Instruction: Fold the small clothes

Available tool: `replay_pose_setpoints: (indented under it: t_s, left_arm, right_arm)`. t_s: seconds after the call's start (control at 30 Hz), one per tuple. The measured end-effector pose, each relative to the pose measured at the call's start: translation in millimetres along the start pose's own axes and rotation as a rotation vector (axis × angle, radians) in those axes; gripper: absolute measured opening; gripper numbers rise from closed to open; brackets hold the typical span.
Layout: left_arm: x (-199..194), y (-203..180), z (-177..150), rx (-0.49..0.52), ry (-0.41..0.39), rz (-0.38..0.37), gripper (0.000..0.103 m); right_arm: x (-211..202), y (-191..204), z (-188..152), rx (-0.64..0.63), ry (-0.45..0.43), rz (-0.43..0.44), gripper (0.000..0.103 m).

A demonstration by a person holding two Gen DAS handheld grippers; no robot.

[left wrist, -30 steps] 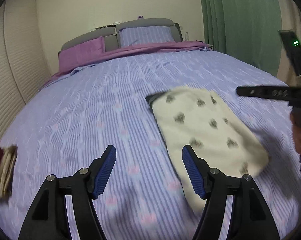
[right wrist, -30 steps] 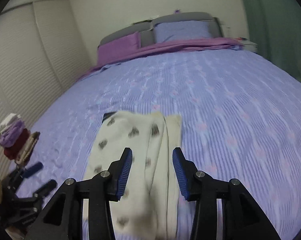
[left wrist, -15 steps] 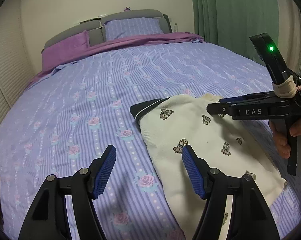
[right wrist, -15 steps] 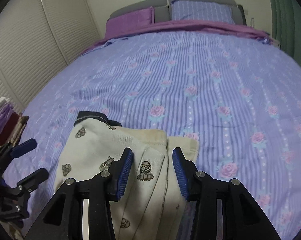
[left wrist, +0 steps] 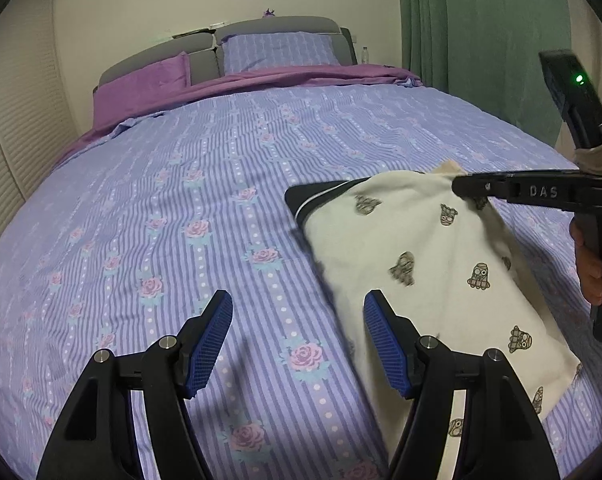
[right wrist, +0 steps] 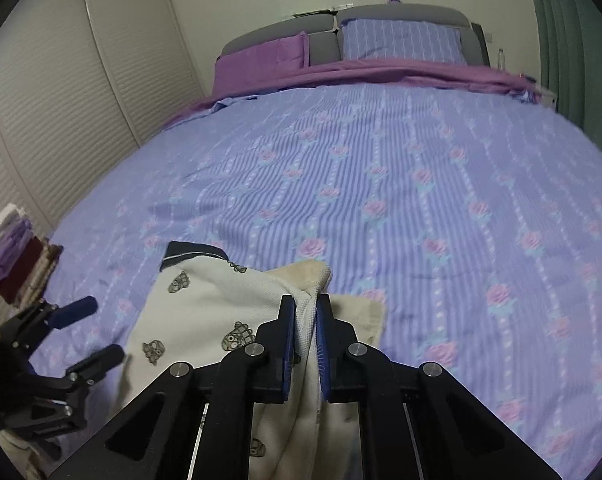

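Cream printed garment, navy-collared, pinched by right claw; left claw spread

- You have a bed ahead of the left claw, covered in a lilac striped sheet with roses.
- A cream printed garment lies on it, just right of that claw.
- Pillows sit far ahead.

Stack of folded clothes cut by left edge, garment lower end hidden behind right hand-held gripper
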State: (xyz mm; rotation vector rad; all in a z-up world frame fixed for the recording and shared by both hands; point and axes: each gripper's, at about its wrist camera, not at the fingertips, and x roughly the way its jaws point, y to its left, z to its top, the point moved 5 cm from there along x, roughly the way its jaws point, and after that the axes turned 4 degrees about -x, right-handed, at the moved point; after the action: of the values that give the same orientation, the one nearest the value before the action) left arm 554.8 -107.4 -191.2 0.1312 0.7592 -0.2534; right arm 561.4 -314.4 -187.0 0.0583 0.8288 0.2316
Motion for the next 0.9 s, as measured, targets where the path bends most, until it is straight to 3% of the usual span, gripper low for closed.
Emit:
replay_pose_setpoints:
  t_s: [0.13,0.3,0.43,0.5,0.7,0.9]
  left_arm:
    - [-1,-2,-3,0.011,0.002,0.004,0.068]
    - [-3,-4,-11,0.060,0.005,0.034,0.071]
    - [-17,-2,-22,0.095,-0.018,0.058,0.071]
    - [-29,1,-29,0.098,-0.031,0.057,0.071]
    - [-65,-4,-59,0.128,-0.053,0.037,0.073]
    - [-69,-31,-85,0.193,0.005,-0.010,0.073]
  right_arm:
    - [15,-13,-8,0.018,0.059,-0.035,0.011]
    - [21,-20,-16,0.042,0.071,-0.059,0.012]
    - [-8,-20,-20,0.090,0.021,-0.082,0.038]
    - [-36,-18,-28,0.115,-0.028,-0.085,0.039]
    - [-106,10,-94,0.127,-0.064,-0.115,0.039]
    - [-109,29,-137,0.156,-0.013,-0.072,0.039]
